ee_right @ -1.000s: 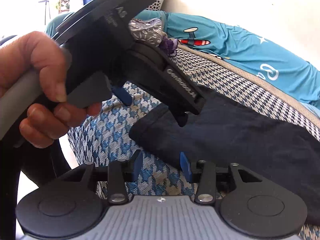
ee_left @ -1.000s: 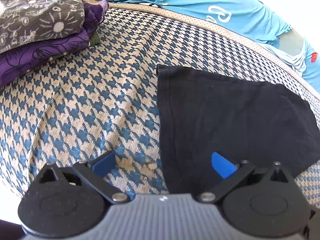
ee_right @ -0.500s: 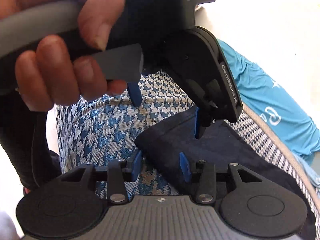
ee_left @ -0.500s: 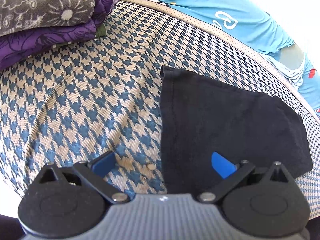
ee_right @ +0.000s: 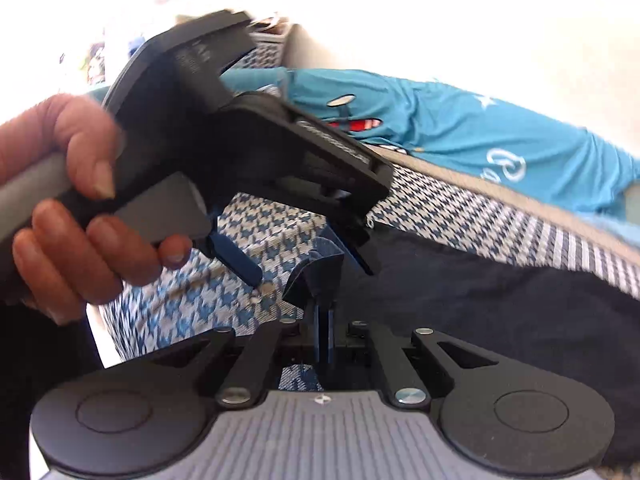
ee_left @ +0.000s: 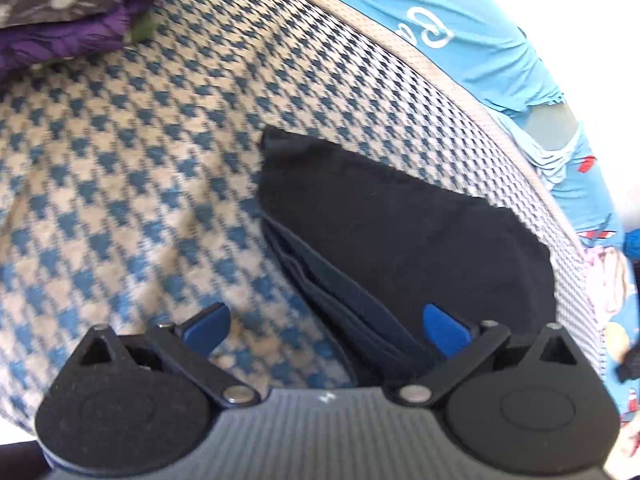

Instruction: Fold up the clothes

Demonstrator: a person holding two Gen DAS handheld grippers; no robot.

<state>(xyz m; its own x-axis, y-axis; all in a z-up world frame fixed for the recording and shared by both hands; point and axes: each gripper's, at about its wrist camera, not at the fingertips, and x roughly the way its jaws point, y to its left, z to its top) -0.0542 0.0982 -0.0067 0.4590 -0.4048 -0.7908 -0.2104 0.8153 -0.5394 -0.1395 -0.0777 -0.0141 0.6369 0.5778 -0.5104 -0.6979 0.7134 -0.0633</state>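
Black garment (ee_right: 500,300), folded, lies on the houndstooth cushion (ee_left: 140,184), and we have its near corner pinched in our right gripper (ee_right: 324,332): the two blue fingers (ee_right: 320,328) are pressed together on the cloth, and the corner stands up in a small peak just beyond them. Our left gripper (ee_left: 324,326) is spread wide, one blue finger over bare cushion and the other over the garment's edge, where the stacked folded layers show as dark blue bands. In the right wrist view, our left hand (ee_right: 68,208) wraps the grey handle of that left gripper, whose open fingers hover just above the lifted corner. Farther out, a turquoise printed cloth (ee_left: 460,28) runs along the far side of the cushion. At the far left corner sits a pile of folded clothes (ee_left: 68,12), grey patterned over purple.
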